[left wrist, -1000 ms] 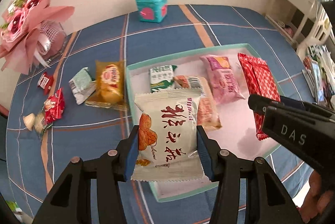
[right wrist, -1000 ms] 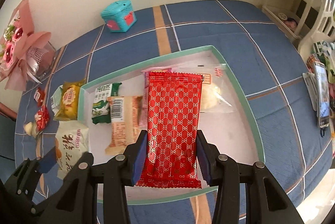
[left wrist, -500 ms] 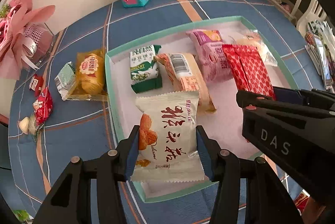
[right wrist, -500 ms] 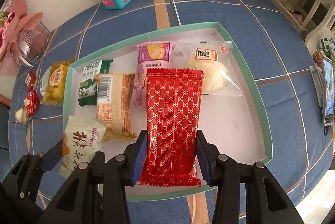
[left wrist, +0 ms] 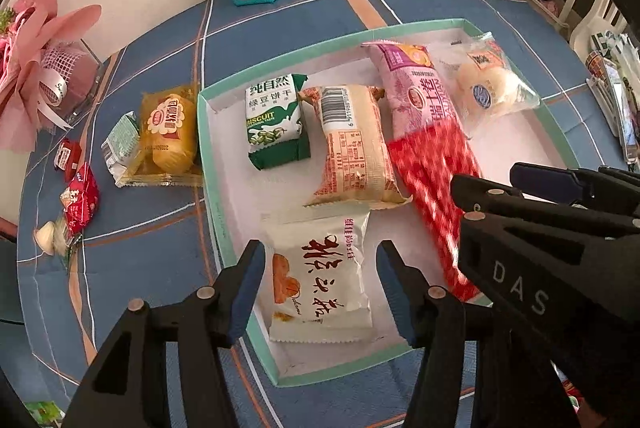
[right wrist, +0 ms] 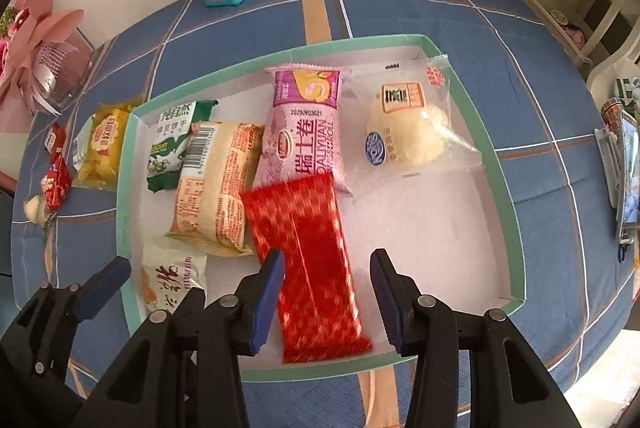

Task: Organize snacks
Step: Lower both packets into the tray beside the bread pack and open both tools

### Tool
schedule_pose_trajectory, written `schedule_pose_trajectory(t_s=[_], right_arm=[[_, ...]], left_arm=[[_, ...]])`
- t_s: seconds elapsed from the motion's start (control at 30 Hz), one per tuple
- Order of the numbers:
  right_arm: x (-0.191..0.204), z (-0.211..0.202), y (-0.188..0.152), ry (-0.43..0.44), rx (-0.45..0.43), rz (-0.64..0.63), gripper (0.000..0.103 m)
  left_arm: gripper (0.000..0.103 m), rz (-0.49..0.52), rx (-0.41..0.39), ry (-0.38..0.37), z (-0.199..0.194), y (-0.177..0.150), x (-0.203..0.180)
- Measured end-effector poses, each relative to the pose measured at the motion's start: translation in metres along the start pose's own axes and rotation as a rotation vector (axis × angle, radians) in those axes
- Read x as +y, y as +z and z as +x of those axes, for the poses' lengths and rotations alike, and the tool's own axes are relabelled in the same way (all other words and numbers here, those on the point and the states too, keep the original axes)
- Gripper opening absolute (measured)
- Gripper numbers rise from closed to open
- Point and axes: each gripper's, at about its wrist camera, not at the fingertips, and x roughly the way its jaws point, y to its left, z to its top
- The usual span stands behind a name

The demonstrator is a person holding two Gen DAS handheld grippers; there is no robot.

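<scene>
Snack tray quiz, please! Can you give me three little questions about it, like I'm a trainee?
1. True or false: the yellow cake packet lies inside the tray.
2. Which packet lies between the green biscuit packet and the pink roll packet?
A. the beige bread packet
B. the clear bun packet
C. the small red sweets
3. Fill in: ___ packets are in the tray.

Key: 1 false, it lies on the cloth beside the tray. 2 A. 3 six.

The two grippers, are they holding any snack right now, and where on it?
Neither holds anything: left gripper stands open around the white packet, right gripper open around the red packet.
</scene>
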Motion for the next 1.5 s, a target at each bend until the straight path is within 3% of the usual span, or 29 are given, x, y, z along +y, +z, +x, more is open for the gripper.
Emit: schedule_pose_trajectory(t_s=[0.27,0.7,1.07,1.17,1.23,1.27,1.5], right_arm=[[0.001,-0.003,0.004,0.0,-0.012,-0.007,0.048],[0.017,-0.01,-0.005,0.0,-0.017,-0.052,0.048],[0.031,-0.018,-0.012,0.0,-0.022,-0.073,0.049],[0.03,-0.017,-0.01,0.001,-0.022,-0.071,0.062],[0.029,-0.015,-0.007,0.003,-0.023,-0.078,0.068],[0.029,-0.015,-0.007,0.005,-0.025,-0.081,0.073],[0.037,-0.015,-0.009,0.013,-0.043,-0.109,0.085]], left_arm=[[0.059,-0.079,-0.024,-0.002,-0.011,-0.001,0.027],[0.059,-0.302,-0.034,0.024,-0.007,-0.003,0.093],[0.059,-0.342,-0.038,0.026,-0.006,-0.004,0.104],[0.06,-0.33,-0.036,0.037,-0.006,-0.003,0.102],[0.068,-0.329,-0.036,0.049,-0.005,-0.003,0.102],[0.078,-0.332,-0.038,0.053,-0.005,-0.003,0.103],[0.087,-0.358,-0.052,0.069,-0.004,-0.004,0.109]])
